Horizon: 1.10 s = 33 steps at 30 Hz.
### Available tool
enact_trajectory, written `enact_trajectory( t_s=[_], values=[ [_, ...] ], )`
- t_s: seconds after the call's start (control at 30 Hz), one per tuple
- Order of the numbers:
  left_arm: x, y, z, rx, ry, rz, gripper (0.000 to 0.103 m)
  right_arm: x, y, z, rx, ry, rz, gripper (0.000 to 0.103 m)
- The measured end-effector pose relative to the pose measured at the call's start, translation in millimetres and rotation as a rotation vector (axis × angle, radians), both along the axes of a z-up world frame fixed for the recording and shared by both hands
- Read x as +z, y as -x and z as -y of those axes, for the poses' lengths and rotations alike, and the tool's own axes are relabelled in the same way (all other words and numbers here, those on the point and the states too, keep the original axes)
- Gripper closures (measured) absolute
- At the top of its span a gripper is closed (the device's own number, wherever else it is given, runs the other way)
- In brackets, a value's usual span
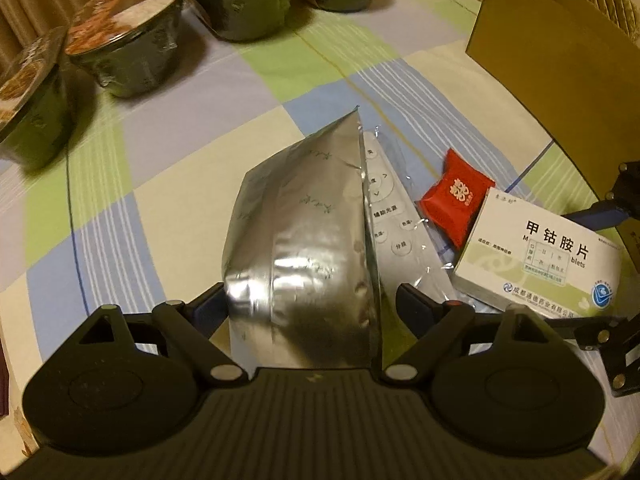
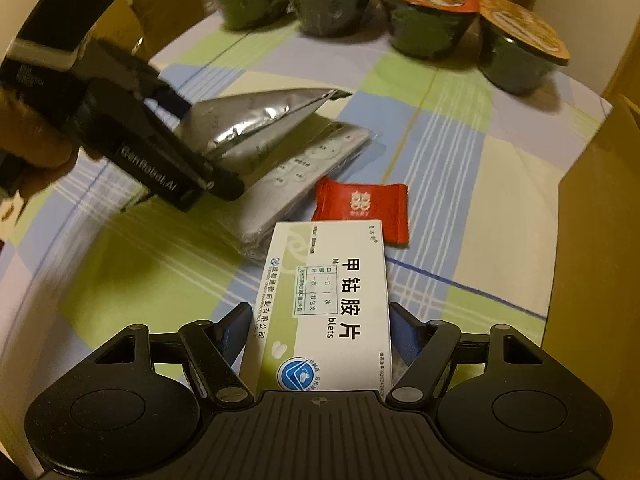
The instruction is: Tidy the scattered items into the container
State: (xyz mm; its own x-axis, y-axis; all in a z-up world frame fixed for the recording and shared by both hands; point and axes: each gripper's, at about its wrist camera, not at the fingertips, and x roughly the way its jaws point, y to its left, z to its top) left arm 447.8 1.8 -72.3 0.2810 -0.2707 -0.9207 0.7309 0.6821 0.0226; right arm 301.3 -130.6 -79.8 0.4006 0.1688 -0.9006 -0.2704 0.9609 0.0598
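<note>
My left gripper [image 1: 310, 304] is shut on a silver foil pouch [image 1: 304, 240], which tilts up above a white remote in clear plastic [image 1: 390, 216]. In the right wrist view the same pouch [image 2: 256, 116] sticks out of the left gripper [image 2: 208, 176] over the remote [image 2: 304, 172]. My right gripper [image 2: 320, 328] is shut on a white and green medicine box [image 2: 332, 300]. A red candy wrapper [image 2: 362, 210] lies on the checked tablecloth just past the box. The cardboard container [image 1: 560, 60] stands at the right.
Several sealed dark instant-food bowls [image 2: 428, 16] line the far side of the table [image 1: 180, 128]. The cardboard container's wall [image 2: 600, 220] rises close on the right of the right gripper. A hand [image 2: 36, 136] holds the left gripper.
</note>
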Motion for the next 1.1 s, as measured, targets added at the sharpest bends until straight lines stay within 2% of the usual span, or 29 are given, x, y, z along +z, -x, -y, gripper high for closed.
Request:
enact_trajectory(
  t_s=[0.1, 0.13, 0.17, 0.27, 0.47, 0.57, 0.7, 0.77, 0.97, 1.0, 1.03, 1.1],
  values=[
    [-4.5, -8.0, 2.6, 0.002, -0.016, -0.028, 0.025, -6.0, -3.1, 1.6, 0.011, 0.009, -0.018, 0.029],
    [-6.3, -10.2, 2.8, 0.004, -0.026, -0.032, 0.037, -7.8, -3.6, 2.0, 0.015, 0.013, -0.022, 0.029],
    [-7.4, -10.9, 3.1, -0.002, -0.037, -0.034, 0.041, -9.0, -3.3, 2.0, 0.021, 0.017, -0.023, 0.029],
    [-5.5, -4.2, 1.8, -0.044, -0.064, -0.031, 0.043, -10.5, 1.0, 1.0, 0.059, 0.042, -0.019, 0.029],
    [-2.2, 40.3, -20.5, -0.138, -0.158, -0.021, 0.044, -10.4, 17.4, 0.7, 0.129, 0.042, -0.036, 0.029],
    [0.1, 74.3, -38.0, -0.173, -0.171, -0.041, 0.044, -10.2, 33.9, -0.9, 0.179, 0.014, -0.059, 0.029],
    [1.2, 123.5, -51.1, -0.283, -0.175, -0.066, 0.043, -16.3, 63.6, -5.4, 0.252, 0.018, -0.085, 0.028],
    [-0.8, 140.3, -55.3, -0.319, -0.191, -0.085, 0.039, -19.5, 71.6, -5.3, 0.263, 0.034, -0.092, 0.028],
    [0.4, 143.3, -57.8, -0.326, -0.188, -0.1, 0.028, -19.7, 75.0, -0.7, 0.253, 0.041, -0.091, 0.028],
    [1.0, 140.7, -56.2, -0.327, -0.18, -0.107, 0.027, -19.2, 74.1, -0.1, 0.251, 0.04, -0.092, 0.022],
    [1.1, 138.3, -54.2, -0.331, -0.176, -0.111, 0.024, -18.7, 72.8, 0.5, 0.246, 0.041, -0.091, 0.01],
    [0.6, 133.5, -48.7, -0.343, -0.177, -0.109, 0.023, -17.5, 66.9, 0.2, 0.243, 0.038, -0.082, 0.007]
  ],
)
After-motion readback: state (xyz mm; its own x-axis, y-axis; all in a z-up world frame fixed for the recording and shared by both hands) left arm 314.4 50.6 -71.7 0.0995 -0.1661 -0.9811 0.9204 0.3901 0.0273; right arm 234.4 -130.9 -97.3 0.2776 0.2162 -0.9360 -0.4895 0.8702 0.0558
